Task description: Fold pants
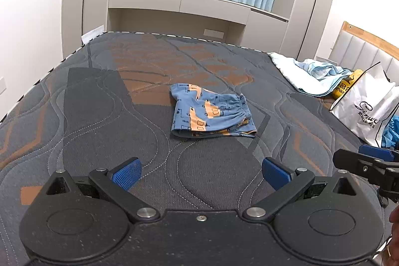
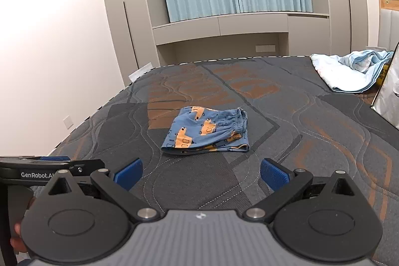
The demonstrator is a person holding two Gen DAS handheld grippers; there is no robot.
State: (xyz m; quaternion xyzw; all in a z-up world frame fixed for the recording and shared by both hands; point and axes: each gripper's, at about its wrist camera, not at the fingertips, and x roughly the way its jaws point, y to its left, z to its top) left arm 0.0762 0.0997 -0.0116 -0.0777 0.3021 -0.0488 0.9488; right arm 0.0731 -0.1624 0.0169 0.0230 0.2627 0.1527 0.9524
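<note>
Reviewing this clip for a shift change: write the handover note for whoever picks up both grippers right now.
Left gripper: open, empty, held above the mattress, short of the garment.
Right gripper: open, empty, beside the left one, equally short.
Pants: small blue shorts with an orange print, lying mid-mattress, neither gripper touching them. They look already doubled over, layered edges towards the grippers, elastic waistband on the right.
Off to the right: a light blue blanket and a white bag, clear of the work.
Done: apparently one fold.
Left: judge whether another fold is needed, then tidy the edges.
</note>
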